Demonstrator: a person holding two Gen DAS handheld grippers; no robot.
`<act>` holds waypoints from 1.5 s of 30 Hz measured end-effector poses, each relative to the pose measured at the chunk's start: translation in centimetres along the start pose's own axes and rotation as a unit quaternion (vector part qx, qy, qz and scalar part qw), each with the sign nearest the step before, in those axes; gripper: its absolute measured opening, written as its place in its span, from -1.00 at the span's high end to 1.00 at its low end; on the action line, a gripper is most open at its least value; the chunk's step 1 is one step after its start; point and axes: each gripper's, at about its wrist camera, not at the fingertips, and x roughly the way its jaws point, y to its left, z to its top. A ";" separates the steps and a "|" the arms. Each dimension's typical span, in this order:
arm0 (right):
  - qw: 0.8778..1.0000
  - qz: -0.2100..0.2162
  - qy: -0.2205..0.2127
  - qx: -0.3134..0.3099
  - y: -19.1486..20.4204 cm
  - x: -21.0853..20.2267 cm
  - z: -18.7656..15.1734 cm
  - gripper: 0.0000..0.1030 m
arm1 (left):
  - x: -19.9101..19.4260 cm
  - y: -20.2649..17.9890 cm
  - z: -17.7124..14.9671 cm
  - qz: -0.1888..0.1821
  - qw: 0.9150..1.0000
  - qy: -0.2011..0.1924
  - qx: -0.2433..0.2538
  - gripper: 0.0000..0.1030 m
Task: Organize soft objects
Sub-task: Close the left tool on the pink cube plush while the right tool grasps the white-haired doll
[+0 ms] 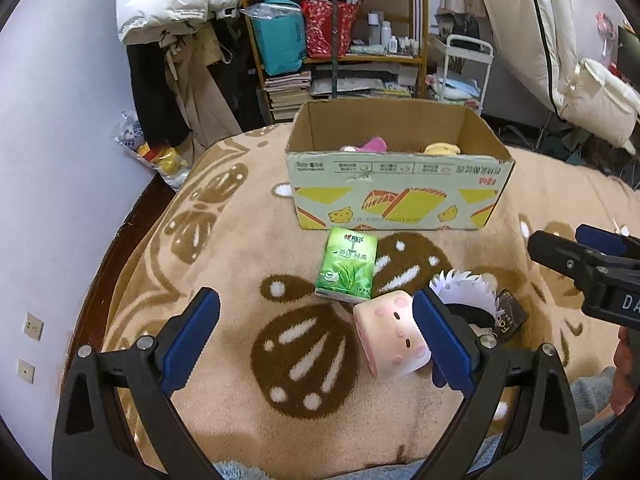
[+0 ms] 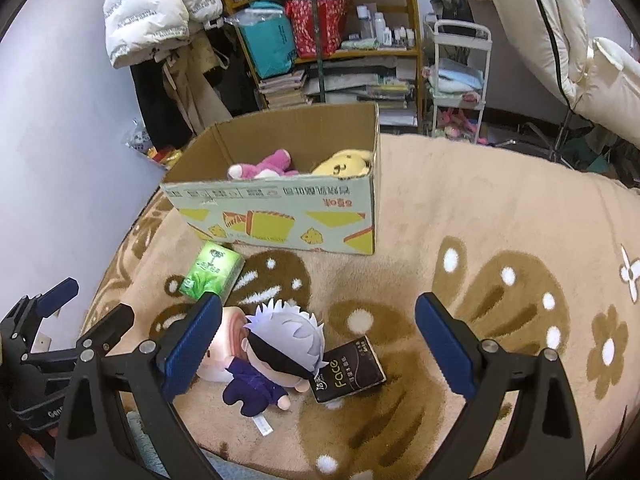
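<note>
A cardboard box (image 1: 400, 188) (image 2: 280, 216) stands on the beige blanket and holds a pink plush (image 2: 264, 166) and a yellow plush (image 2: 344, 166). In front of it lie a green tissue pack (image 1: 347, 266) (image 2: 211, 270), a pink-and-white cube plush (image 1: 390, 334) (image 2: 224, 346), a white-haired doll in purple (image 2: 276, 354) (image 1: 466, 300) and a black tissue pack (image 2: 346, 368) (image 1: 510, 320). My left gripper (image 1: 316, 340) is open, its right finger beside the cube plush. Also open, my right gripper (image 2: 318, 344) hovers over the doll and black pack.
The bed's blanket (image 2: 480, 220) stretches wide to the right. A wall (image 1: 48, 160) and the dark bed edge lie at the left. Behind the box stand a cluttered shelf (image 1: 336, 40), hanging coats (image 1: 168, 40) and a white trolley (image 2: 456, 80).
</note>
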 end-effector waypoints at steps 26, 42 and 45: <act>0.993 0.005 0.114 0.004 0.6 6.3 0.1 -0.97 | 6.4 -3.2 -0.9 -0.023 0.995 0.086 0.048 -0.86; 0.985 0.020 0.173 0.001 1.3 9.6 -1.1 -0.86 | 8.0 -3.5 -1.4 -0.037 0.992 0.113 0.051 -0.86; 0.981 0.044 0.190 0.023 1.0 10.1 -1.4 -0.72 | 8.2 -3.6 -1.5 -0.039 0.991 0.118 0.054 -0.86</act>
